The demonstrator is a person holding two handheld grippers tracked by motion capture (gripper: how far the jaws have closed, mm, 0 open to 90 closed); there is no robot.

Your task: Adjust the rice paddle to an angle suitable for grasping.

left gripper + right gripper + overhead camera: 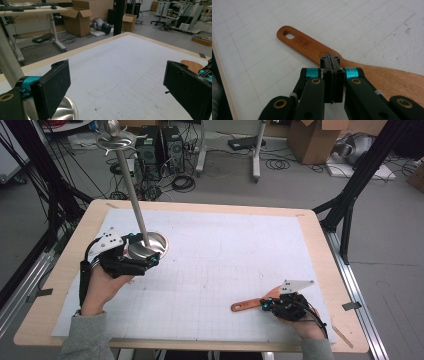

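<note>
Wooden spatula: warm orange-brown wood, smooth, with a soft sheen; a mark is branded into the handle. Metal stand: polished steel, glossy, its round base mirror-bright. Table: pale wood edge, matt. Grid sheet: white, matt, paper-like, lightly scuffed and speckled with dark marks. Right gripper: black matt plastic, with brass-coloured rivets and glossy teal metallic sleeves. Left gripper: jaw pads seen as black, finely rough and dull.
</note>
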